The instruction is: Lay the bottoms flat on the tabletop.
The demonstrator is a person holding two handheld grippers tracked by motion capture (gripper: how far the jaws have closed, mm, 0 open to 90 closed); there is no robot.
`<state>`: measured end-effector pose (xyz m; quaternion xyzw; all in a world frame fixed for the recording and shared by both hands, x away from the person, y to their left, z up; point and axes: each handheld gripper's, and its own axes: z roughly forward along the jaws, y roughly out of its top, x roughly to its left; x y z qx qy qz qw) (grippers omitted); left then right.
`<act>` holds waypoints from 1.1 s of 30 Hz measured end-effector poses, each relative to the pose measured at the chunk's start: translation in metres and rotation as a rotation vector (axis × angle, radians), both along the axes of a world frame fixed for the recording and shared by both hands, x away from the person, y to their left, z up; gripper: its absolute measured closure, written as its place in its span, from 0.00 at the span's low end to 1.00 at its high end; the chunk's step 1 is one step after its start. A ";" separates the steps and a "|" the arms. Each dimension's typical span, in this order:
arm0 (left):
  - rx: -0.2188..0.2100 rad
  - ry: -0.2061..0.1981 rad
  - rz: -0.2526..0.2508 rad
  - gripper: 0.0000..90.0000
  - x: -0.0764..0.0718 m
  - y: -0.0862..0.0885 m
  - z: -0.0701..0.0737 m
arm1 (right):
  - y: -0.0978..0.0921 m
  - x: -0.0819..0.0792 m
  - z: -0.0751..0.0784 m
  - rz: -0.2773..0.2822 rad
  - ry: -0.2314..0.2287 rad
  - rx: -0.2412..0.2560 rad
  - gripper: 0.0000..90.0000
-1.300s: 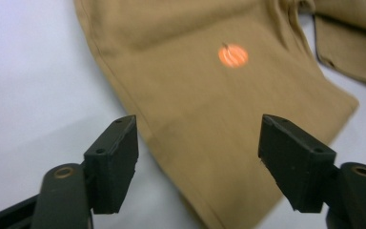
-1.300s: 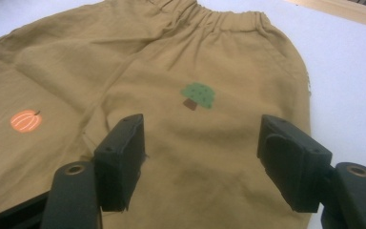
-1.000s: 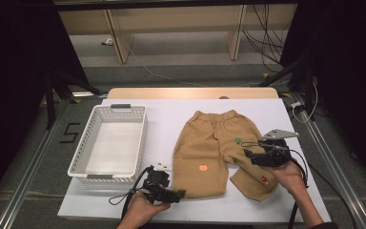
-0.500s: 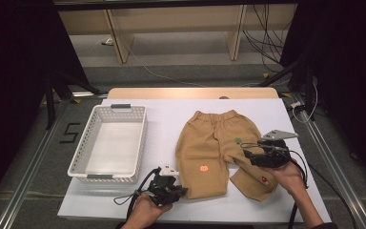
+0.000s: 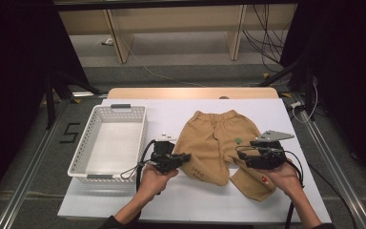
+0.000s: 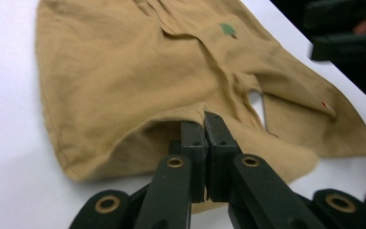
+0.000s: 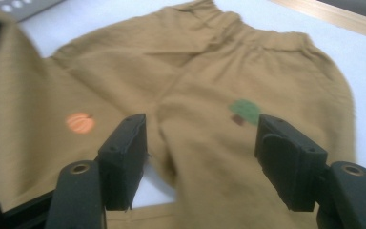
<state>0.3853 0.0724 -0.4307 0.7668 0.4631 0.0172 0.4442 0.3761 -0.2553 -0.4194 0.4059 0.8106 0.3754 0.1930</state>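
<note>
The tan child's trousers [image 5: 219,143] are spread flat on the white table [image 5: 276,109]. One leg hem is pinched by the left gripper [image 6: 204,125], jaws pressed together. The right gripper [image 7: 200,138] is held spread above the other leg. Folding is judged barely begun; the white basket [image 5: 83,152], beyond the left gripper, holds nothing.

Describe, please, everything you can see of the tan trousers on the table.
The trousers are small, of tan cloth that looks soft, with a gathered waistband at the far end. They lie flat on the white table, right of the basket. A green patch marks one leg; small orange and red marks sit nearer the hems. The left claw is shut on one leg's hem, lifting it slightly; the right claw hangs open above the cloth.
</note>
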 end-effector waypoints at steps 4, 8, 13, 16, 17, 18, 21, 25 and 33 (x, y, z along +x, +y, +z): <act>0.008 0.010 0.021 0.97 0.010 -0.002 -0.005 | 0.009 -0.004 0.003 0.048 0.001 0.004 0.41; 0.006 0.025 0.041 0.97 0.019 -0.003 -0.011 | 0.017 -0.009 0.005 0.090 0.003 0.027 0.41; 0.010 0.036 0.050 0.97 0.025 -0.003 -0.016 | 0.030 -0.016 0.005 0.150 0.013 0.033 0.41; 0.010 0.039 0.054 0.97 0.026 -0.003 -0.017 | 0.038 -0.020 0.002 0.184 0.024 0.028 0.41; 0.008 0.039 0.056 0.97 0.026 -0.003 -0.017 | 0.041 -0.021 0.002 0.193 0.032 0.025 0.42; 0.007 0.041 0.056 0.97 0.026 -0.003 -0.018 | 0.043 -0.022 0.001 0.209 0.037 0.022 0.42; 0.007 0.039 0.055 0.97 0.026 -0.003 -0.018 | 0.050 -0.024 -0.001 0.246 0.060 0.026 0.47; 0.005 0.037 0.050 0.97 0.025 -0.004 -0.017 | 0.058 -0.025 -0.006 0.282 0.104 0.007 0.53; 0.000 0.043 0.031 0.94 0.023 -0.004 -0.016 | 0.066 -0.022 -0.019 0.271 0.138 -0.070 0.96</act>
